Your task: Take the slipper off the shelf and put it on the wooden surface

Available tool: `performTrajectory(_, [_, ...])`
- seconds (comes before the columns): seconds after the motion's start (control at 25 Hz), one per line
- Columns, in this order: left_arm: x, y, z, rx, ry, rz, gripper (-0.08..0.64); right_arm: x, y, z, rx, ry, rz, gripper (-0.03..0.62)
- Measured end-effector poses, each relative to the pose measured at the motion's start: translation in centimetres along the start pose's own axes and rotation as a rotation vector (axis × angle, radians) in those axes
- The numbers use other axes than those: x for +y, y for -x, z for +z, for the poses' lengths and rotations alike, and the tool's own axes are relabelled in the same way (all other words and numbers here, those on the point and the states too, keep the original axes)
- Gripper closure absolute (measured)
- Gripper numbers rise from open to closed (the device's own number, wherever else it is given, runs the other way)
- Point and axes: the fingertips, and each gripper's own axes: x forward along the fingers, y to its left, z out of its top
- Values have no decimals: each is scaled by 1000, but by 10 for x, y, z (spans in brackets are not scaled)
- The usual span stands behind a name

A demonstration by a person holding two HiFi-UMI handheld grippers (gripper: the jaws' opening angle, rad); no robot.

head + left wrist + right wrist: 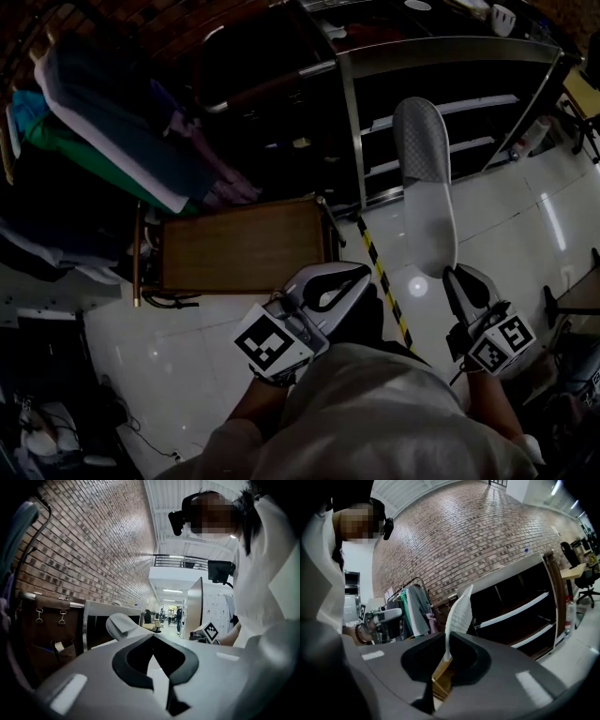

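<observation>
Slipper (pixel 427 178), one end between tight fingers of right gripper (pixel 457 274).

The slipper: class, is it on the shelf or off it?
Off. The right gripper pinches the slipper by its end, in the air before the shelf, not on the wooden surface.

Setting: large open loft-type workspace, not a home. Evidence: tall brick wall (pixel 454 531), mezzanine railing (pixel 180 560), polished white floor (pixel 187 347) marked with yellow-black hazard tape (pixel 381 273), metal shelf unit (pixel 450 52), rack of hanging clothes (pixel 103 131), office chair (pixel 587 579) at a desk.
</observation>
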Motion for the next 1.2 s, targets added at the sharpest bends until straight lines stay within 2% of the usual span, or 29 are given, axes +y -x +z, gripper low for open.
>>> performTrajectory(0.2, [-61, 35, -23, 0, 37, 45, 565, 37, 26, -34, 27, -23, 73, 561])
performTrajectory(0.28, [-75, 57, -29, 7, 57, 87, 565, 50, 27, -47, 43, -41, 104, 561])
performTrajectory(0.52, [-68, 129, -22, -63, 43, 250, 565, 98, 13, -71, 76, -42, 210, 561])
performTrajectory(0.68, [-47, 162, -19, -116, 51, 288, 565, 128, -6, -86, 105, -40, 261, 561])
performTrajectory(0.92, [-19, 204, -21, -124, 23, 258, 565, 167, -52, -127, 147, -69, 269, 561])
performTrajectory(1.08, [7, 251, -24, -109, 25, 208, 565, 190, -97, -162, 157, -113, 208, 561])
performTrajectory(1.2, [22, 287, -23, -90, -4, 149, 565, 207, -132, -182, 164, -117, 156, 560])
